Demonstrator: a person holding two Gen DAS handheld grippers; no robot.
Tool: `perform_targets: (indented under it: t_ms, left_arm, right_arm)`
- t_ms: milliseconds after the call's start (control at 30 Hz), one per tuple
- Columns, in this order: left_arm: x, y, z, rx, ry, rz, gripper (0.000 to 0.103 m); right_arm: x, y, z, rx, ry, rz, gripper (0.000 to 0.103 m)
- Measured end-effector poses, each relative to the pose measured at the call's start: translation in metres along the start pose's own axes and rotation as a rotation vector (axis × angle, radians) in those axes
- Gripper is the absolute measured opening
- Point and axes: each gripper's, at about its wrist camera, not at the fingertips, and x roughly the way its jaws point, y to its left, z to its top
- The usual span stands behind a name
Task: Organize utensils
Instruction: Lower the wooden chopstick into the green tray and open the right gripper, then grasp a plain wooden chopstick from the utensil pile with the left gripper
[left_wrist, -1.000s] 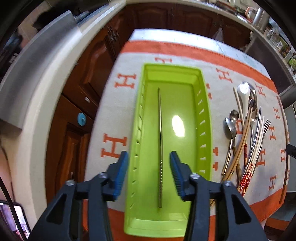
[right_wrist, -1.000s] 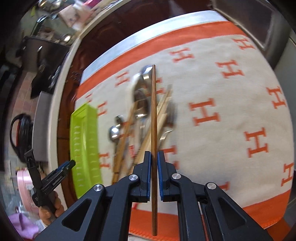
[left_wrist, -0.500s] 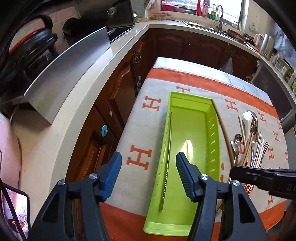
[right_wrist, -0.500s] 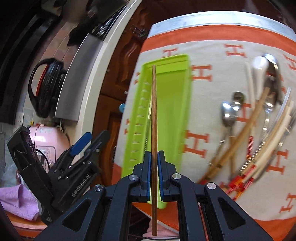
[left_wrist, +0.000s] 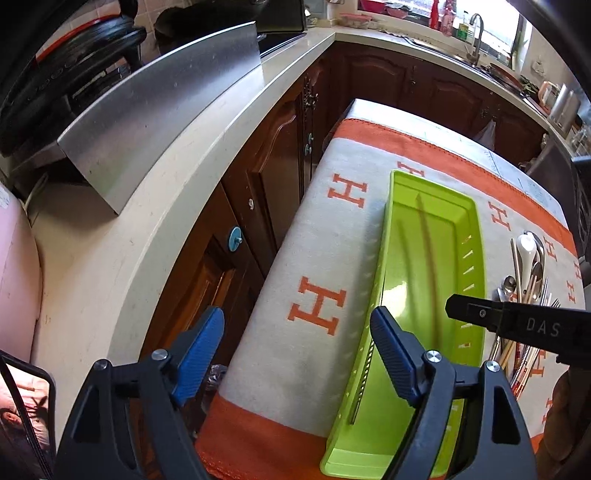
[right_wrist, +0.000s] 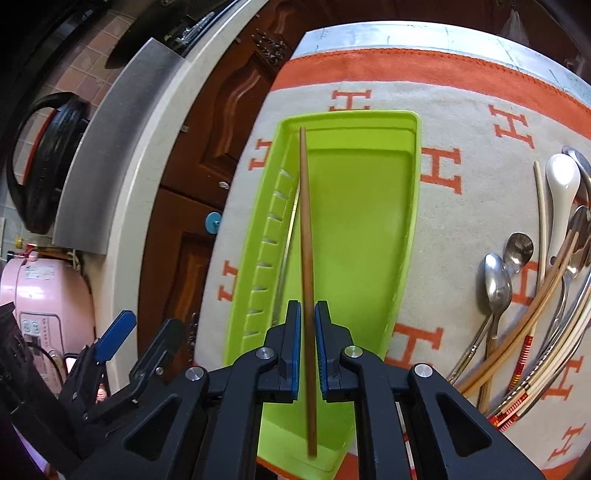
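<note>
Brown cupboard doors (left_wrist: 280, 177) stand beside the desk (right_wrist: 369, 35). On the desk lies a white and orange cloth (left_wrist: 280, 258) with big H letters on it. A long green tray (right_wrist: 406, 206) sits on the cloth.

I hold one claw in each hand. Both point down at the tray.

My right claw (right_wrist: 307, 314) is over the near end of the tray. A brown wooden chopstick (right_wrist: 306, 240) runs between its two jaws, and its far tip reaches the far end of the tray. The jaws have just been opening. I can see a thin gap on each side of the stick, so the pads do not squeeze it.

My left claw (left_wrist: 297, 325) hangs over the left edge of the tray and the cloth beside it. Its jaws have just been opening too and are spread wide, with nothing between them.

A thin metal chopstick (right_wrist: 286, 258) lies in the tray, close by the left wall.

To the right of the tray, on the cloth, is a pile (right_wrist: 535, 295) of spoons, forks and chopsticks. A white spoon (right_wrist: 561, 184) lies at its far end.
</note>
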Motion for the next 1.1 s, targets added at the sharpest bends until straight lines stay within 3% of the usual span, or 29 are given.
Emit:
perform_targets:
  t_ms: [33,100,367,500,933,1100]
  left_arm:
    - [0.002,0.001,0.0,-0.004,0.004,-0.001,0.08]
    - [0.003,0.002,0.0,-0.01,0.005,0.006,0.08]
    - [0.001,-0.009,-0.003,0.005,0.017,0.003,0.08]
    - [-0.008,-0.021,-0.006,0.026,0.01,-0.005,0.08]
    - [-0.036,-0.075,-0.023,0.115,0.012,-0.063,0.08]
    - [-0.043,-0.103,-0.028,0.163,0.01,-0.097,0.08]
  right_arm:
    - [0.003,-0.003,0.001,0.01,0.006,0.005,0.021]
    - [0.003,-0.01,-0.001,0.027,0.021,0.029,0.026]
    - [-0.025,-0.025,-0.017,0.021,-0.004,0.076,0.026]
    - [-0.042,-0.037,-0.029,0.015,-0.012,0.036,0.038]
    - [-0.111,-0.095,-0.086,-0.037,-0.151,-0.101,0.039]
    - [-0.135,-0.127,-0.101,-0.012,-0.209,-0.127,0.048]
